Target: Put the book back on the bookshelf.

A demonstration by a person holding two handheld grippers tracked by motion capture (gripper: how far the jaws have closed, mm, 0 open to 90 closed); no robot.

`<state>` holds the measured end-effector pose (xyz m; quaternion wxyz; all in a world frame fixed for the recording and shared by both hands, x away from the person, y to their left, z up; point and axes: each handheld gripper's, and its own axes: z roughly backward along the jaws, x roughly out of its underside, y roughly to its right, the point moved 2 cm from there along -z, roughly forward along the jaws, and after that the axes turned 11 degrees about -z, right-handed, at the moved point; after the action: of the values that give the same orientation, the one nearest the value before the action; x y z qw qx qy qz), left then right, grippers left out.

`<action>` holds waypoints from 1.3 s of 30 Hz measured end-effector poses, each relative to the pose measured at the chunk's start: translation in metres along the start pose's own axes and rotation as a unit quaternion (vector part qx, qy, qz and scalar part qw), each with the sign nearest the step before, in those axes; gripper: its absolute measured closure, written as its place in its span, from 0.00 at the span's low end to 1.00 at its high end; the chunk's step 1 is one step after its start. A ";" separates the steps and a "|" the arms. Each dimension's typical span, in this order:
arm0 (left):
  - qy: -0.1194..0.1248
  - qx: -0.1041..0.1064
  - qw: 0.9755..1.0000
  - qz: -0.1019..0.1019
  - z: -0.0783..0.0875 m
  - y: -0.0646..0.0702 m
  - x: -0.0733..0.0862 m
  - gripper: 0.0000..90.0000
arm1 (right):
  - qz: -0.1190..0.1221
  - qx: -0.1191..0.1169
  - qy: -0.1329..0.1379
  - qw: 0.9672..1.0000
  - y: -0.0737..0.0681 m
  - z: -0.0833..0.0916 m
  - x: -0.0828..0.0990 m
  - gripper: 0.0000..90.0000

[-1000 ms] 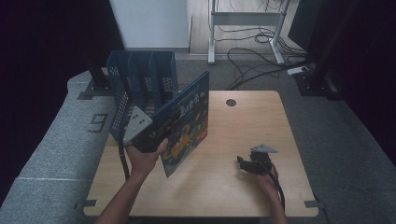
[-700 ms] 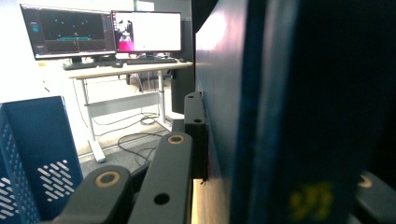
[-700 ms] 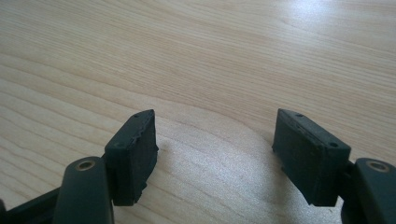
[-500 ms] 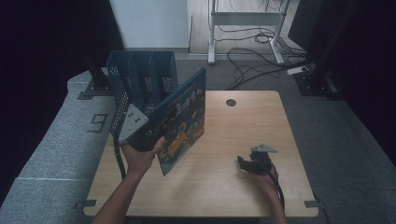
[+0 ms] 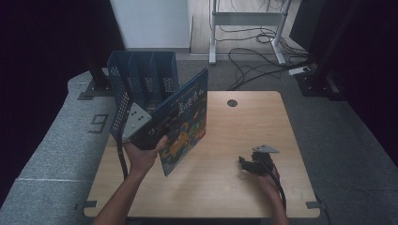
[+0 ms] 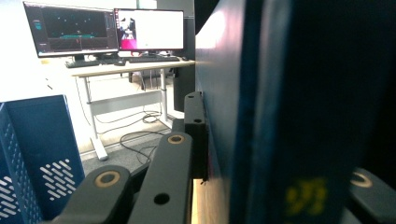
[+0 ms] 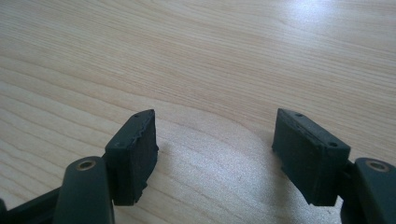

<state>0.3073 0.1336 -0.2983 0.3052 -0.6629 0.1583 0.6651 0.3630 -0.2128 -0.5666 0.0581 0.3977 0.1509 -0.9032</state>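
A: Main thing?
B: Thin blue hardcover picture book with a colourful cartoon cover (image 5: 185, 123), held up off the light wooden tabletop (image 5: 220, 187), tilted, its lower corner near the wood. It's just in front of the blue perforated metal file rack with upright dividers (image 5: 141, 79) at the table's back left corner.

A: What holds it?
B: Left gripper (image 5: 155, 131), clenched on the book's edge. In the left gripper view the book (image 6: 280, 107) sits between the black jaws, one pad flat against the cover.

A: Rack in that view too?
B: Yes, blue rack wall (image 6: 42, 154) at lower left; a desk with two monitors (image 6: 105, 32) behind.

A: Other hand?
B: Right gripper (image 5: 248, 164) rests low at the table's front right, well apart from the book. Jaws released, nothing between them; the right gripper view shows bare wood (image 7: 210, 60) in the gap.

A: Anything else?
B: Round dark cable hole (image 5: 232, 102) near the table's far edge.
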 end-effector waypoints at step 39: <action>-0.031 0.010 0.999 0.016 -0.011 -0.001 0.016 0.91 | 0.022 0.026 -0.002 0.999 -0.005 -0.002 0.000 0.31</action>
<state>0.3179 0.1308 -0.3150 0.3065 -0.6364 0.1661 0.6881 0.3633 -0.2075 -0.5673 0.0683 0.4001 0.1184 -0.9062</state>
